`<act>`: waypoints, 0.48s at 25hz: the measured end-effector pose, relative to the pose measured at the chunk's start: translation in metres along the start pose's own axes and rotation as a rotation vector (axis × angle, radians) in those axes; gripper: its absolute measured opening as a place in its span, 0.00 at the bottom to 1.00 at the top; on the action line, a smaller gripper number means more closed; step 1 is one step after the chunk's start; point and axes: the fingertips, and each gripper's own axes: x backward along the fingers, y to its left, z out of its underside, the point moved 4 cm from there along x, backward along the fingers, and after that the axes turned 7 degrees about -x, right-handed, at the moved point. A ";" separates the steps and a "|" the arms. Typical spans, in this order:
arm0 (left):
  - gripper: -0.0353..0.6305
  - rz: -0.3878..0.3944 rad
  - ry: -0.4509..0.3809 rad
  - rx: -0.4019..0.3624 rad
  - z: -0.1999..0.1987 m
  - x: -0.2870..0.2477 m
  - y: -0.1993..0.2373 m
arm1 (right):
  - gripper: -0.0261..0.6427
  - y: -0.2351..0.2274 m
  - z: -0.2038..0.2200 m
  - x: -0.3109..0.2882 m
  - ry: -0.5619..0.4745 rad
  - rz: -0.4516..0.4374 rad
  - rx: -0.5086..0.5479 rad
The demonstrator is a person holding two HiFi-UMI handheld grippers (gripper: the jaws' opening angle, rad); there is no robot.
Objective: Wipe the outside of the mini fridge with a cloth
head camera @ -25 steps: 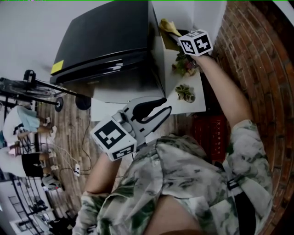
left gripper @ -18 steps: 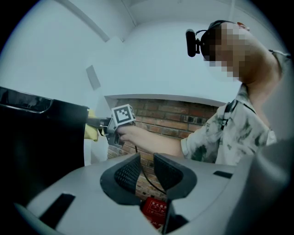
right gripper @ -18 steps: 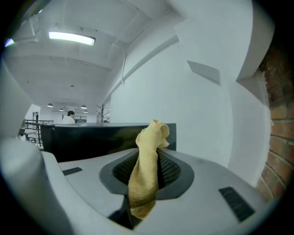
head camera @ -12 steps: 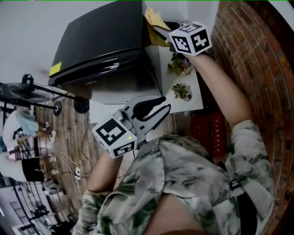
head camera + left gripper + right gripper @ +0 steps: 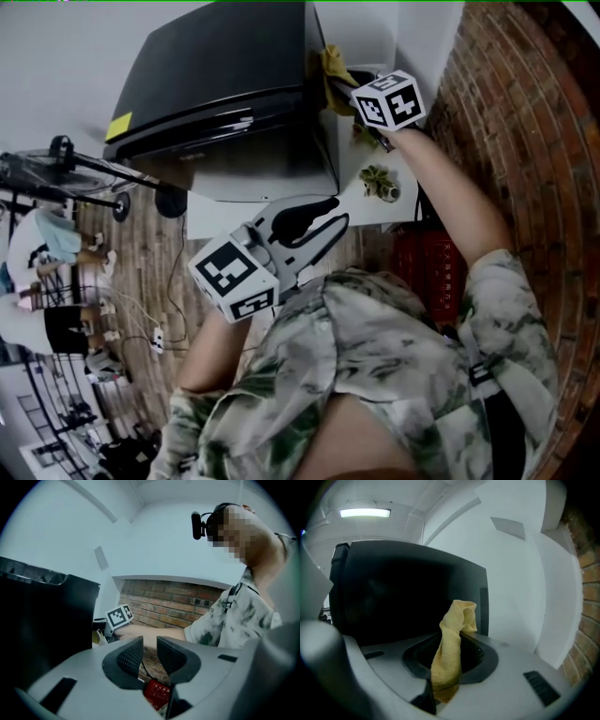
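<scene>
Partly hidden things first: in the head view the right gripper's marker cube (image 5: 389,98) covers that gripper's jaws, and only the upper fold of the cloth (image 5: 333,70) shows past it, against the right side of the mini fridge (image 5: 216,84) near its top rear corner. Whether the cloth actually touches the panel cannot be told from any view. The right gripper view cuts the fridge off at the left, and its dark side shows almost no detail.

Counted: one fridge, one cloth, two grippers, two small potted plants. One potted plant (image 5: 380,183) sits in the open on the white table (image 5: 403,211) beside the fridge. The second plant (image 5: 360,133) is half covered by the cube. One yellow sticker (image 5: 119,127) sits at the fridge's front left corner. A red crate (image 5: 427,262) stands under the table by the brick wall (image 5: 511,112), and a fan (image 5: 56,173) stands to the left.

The right gripper (image 5: 452,656) is clamped on the cloth, a yellow towelling piece twisted into a rope that stands upright from the jaws, its top curled over. The left gripper (image 5: 337,213) hangs low in front of the fridge, well apart from it, jaws slightly parted with nothing between them.
</scene>
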 end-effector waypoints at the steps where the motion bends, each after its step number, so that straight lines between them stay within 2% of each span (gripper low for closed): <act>1: 0.20 -0.003 0.002 0.002 0.001 0.001 0.000 | 0.19 -0.002 0.009 -0.003 0.013 0.003 -0.008; 12: 0.20 -0.012 0.014 0.023 0.011 0.002 0.002 | 0.19 -0.018 0.125 -0.038 0.202 0.063 -0.077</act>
